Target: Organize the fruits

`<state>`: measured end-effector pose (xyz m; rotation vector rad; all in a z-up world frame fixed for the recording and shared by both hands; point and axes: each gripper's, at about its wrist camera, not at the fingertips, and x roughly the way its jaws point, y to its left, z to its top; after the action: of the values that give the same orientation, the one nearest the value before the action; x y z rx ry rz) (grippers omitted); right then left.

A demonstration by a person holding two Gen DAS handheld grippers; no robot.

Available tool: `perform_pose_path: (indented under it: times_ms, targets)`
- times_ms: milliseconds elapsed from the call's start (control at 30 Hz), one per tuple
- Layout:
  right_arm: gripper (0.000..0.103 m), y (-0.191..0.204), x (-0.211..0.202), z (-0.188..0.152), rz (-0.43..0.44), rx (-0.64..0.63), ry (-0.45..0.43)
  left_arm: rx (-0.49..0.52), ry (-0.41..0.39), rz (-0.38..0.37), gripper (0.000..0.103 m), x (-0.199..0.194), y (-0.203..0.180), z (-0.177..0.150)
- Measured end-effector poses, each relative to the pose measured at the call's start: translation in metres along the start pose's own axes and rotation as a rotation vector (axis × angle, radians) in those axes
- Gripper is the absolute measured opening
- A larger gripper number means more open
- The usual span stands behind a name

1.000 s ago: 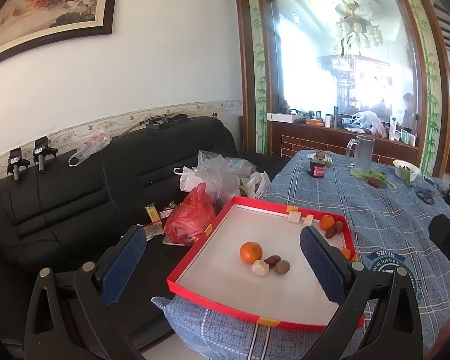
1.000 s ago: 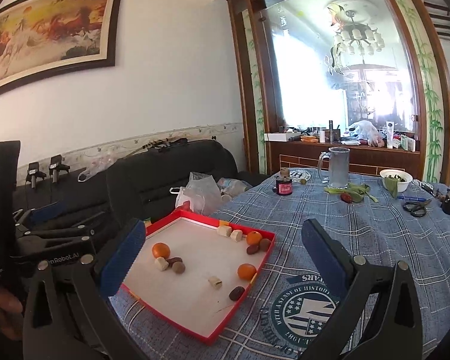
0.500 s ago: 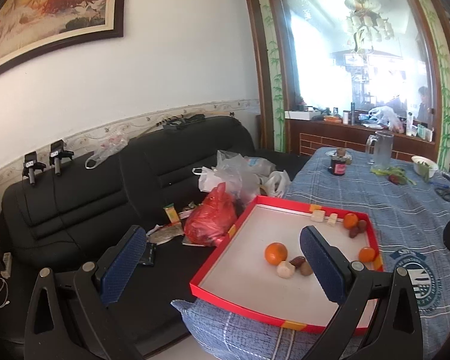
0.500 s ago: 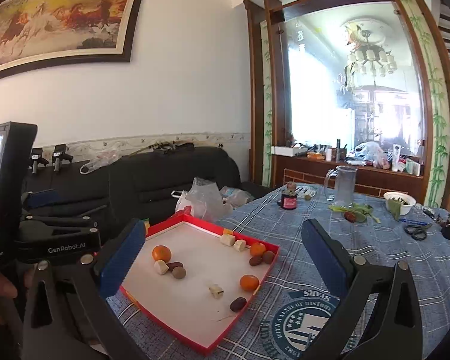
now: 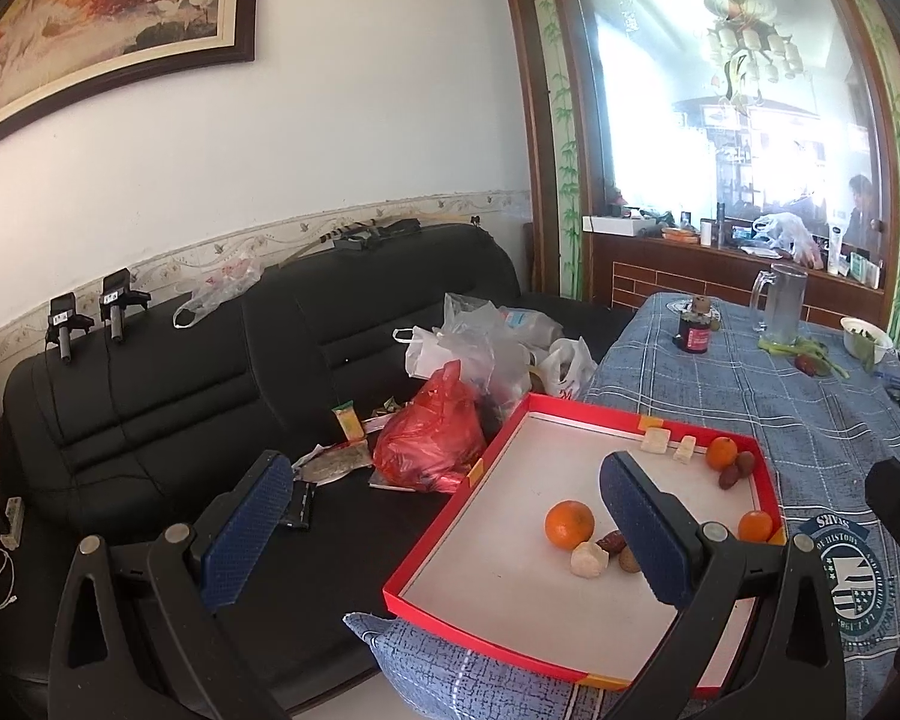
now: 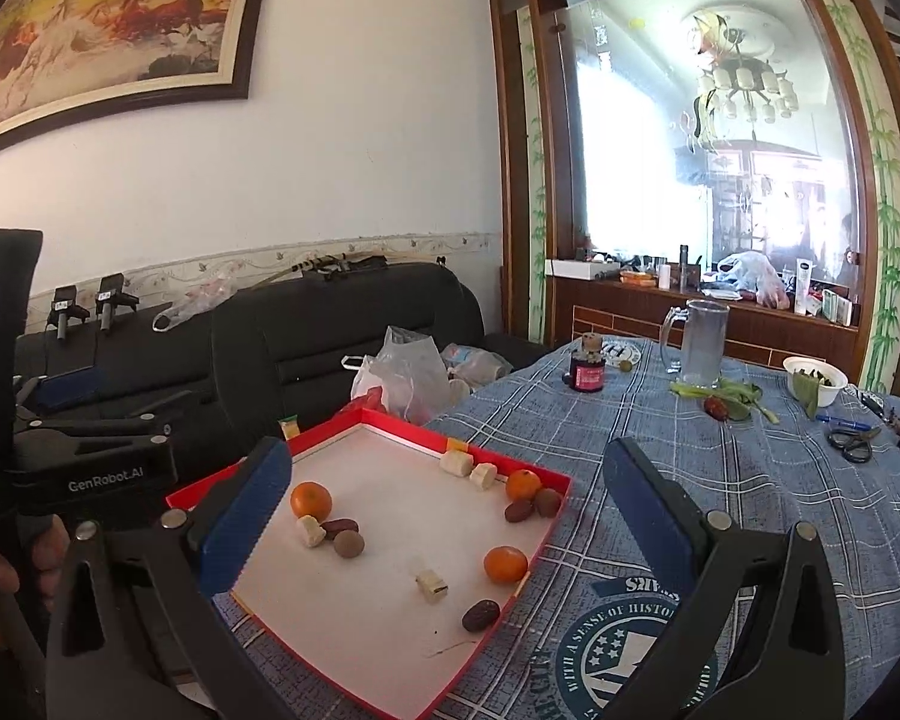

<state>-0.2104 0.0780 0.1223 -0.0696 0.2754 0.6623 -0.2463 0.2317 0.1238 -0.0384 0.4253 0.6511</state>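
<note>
Above red tray [image 6: 513, 594], both grippers gaping empty, left gripper [image 5: 444, 531] shifted further left, fruits unmoved

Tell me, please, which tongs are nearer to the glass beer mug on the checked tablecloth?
Right, I judge. The right tongs hang over the red tray's table side, facing the glass mug; the left tongs hang by the tray's sofa-side edge, farther away.

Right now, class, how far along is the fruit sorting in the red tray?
Done: nothing visibly sorted; three oranges, among them one at, lie scattered in the red tray among brown fruits and pale chunks.
In hand: nothing; the left gripper and right gripper are both open and empty, held above the tray.
Left: apparently all of it, grouping each kind together.
</note>
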Motion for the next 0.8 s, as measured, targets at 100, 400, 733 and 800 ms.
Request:
perform_pose_path:
  times_ms: [100, 400, 733, 800]
  targets:
    - [0.103, 0.002, 0.005, -0.001, -0.004, -0.006, 0.01, -0.004, 0.008, -0.005, 0.102, 0.006, 0.001, -0.001]
    - [0.103, 0.011, 0.027, -0.003, -0.011, -0.02, 0.051, -0.017, 0.044, -0.021, 0.102, 0.026, 0.008, -0.004]
    - [0.103, 0.027, 0.049, -0.006, 0.003, -0.033, 0.082, -0.026, 0.078, -0.014, 0.102, 0.044, 0.023, -0.009]
    - [0.103, 0.029, 0.053, -0.007, 0.005, -0.036, 0.088, -0.027, 0.084, -0.015, 0.102, 0.047, 0.024, -0.01]
